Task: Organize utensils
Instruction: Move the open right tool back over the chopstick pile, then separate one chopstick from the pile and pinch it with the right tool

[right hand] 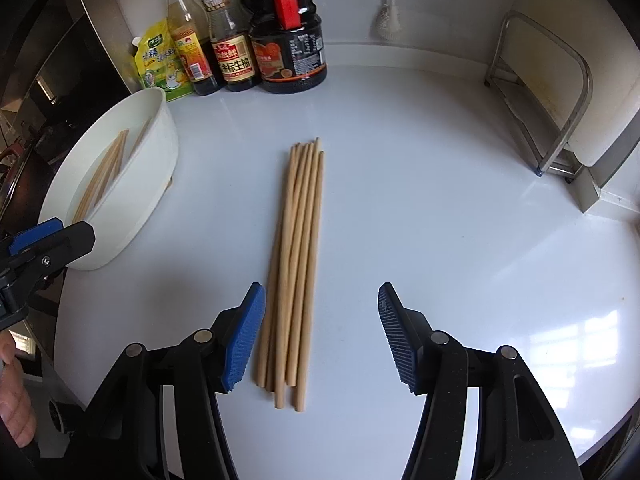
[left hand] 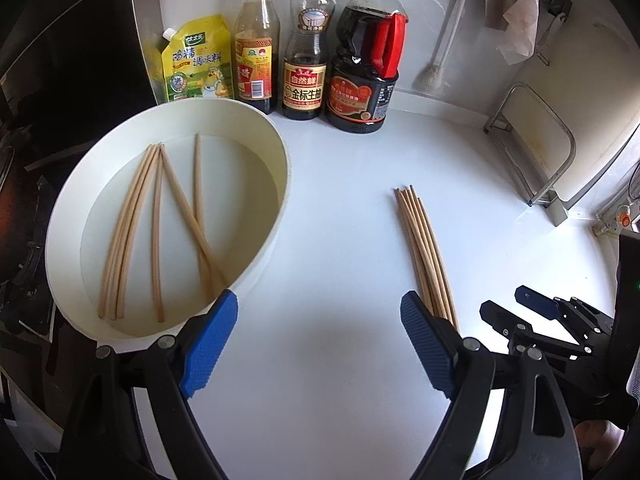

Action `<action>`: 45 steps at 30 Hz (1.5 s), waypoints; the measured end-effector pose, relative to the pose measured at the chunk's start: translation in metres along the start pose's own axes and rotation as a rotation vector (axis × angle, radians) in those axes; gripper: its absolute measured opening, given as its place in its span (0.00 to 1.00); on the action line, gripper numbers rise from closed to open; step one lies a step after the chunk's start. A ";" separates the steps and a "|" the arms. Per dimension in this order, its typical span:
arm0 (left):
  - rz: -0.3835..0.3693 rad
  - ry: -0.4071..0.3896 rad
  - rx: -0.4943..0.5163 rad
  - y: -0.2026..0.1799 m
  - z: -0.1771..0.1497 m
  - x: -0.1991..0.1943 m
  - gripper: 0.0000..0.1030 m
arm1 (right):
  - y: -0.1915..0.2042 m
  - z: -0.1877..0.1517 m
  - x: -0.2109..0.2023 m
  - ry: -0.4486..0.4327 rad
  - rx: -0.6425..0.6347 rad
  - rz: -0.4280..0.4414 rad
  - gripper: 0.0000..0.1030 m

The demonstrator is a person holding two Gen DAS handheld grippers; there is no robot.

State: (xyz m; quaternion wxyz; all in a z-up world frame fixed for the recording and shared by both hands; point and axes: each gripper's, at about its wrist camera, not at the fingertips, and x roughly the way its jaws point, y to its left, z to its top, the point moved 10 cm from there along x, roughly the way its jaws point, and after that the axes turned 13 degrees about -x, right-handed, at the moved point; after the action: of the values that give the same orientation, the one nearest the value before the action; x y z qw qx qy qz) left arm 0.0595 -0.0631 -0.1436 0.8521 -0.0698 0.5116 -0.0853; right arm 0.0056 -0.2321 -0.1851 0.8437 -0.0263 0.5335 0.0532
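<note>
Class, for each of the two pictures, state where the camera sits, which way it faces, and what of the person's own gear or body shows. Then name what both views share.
Left wrist view: on the left hand-held gripper, facing the back wall and sauce bottles; open jaws frame bare counter, white basin at left, right hand-held gripper at right.
Right wrist view: on the right hand-held gripper, open around the chopstick bundle; left hand-held gripper and a hand at left.
Shared: bundle, basin, bottles, counter.

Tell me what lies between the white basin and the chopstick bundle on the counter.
Nothing: bare white countertop separates the white basin from the chopstick bundle, shown in both wrist views.
</note>
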 end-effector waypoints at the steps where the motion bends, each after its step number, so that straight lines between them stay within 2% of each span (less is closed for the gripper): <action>1: 0.003 0.010 0.001 -0.002 -0.002 0.004 0.80 | -0.004 -0.002 0.003 0.002 0.006 0.000 0.55; 4: -0.004 0.058 -0.007 -0.009 -0.011 0.019 0.80 | -0.014 -0.006 0.014 0.013 0.016 -0.008 0.55; 12: 0.012 0.062 0.030 -0.025 -0.018 0.036 0.80 | -0.021 -0.009 0.041 0.007 0.013 0.004 0.55; 20: 0.038 0.090 0.029 -0.022 -0.031 0.047 0.80 | -0.014 -0.008 0.054 0.004 -0.022 0.010 0.55; 26: 0.042 0.103 0.024 -0.022 -0.036 0.050 0.80 | -0.008 -0.011 0.059 0.008 -0.032 0.023 0.55; 30: 0.035 0.106 0.018 -0.028 -0.038 0.052 0.80 | -0.008 -0.010 0.058 0.002 -0.049 0.001 0.55; 42: 0.025 0.110 0.022 -0.048 -0.041 0.069 0.80 | -0.029 -0.015 0.058 -0.003 -0.027 -0.023 0.55; 45: 0.030 0.108 0.025 -0.049 -0.041 0.071 0.80 | -0.032 -0.013 0.054 -0.020 -0.009 -0.003 0.55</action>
State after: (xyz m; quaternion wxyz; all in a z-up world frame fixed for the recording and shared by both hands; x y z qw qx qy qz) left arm 0.0527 -0.1281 -0.2139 0.8251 -0.0471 0.5569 -0.0826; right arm 0.0203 -0.2622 -0.2396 0.8491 -0.0301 0.5246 0.0544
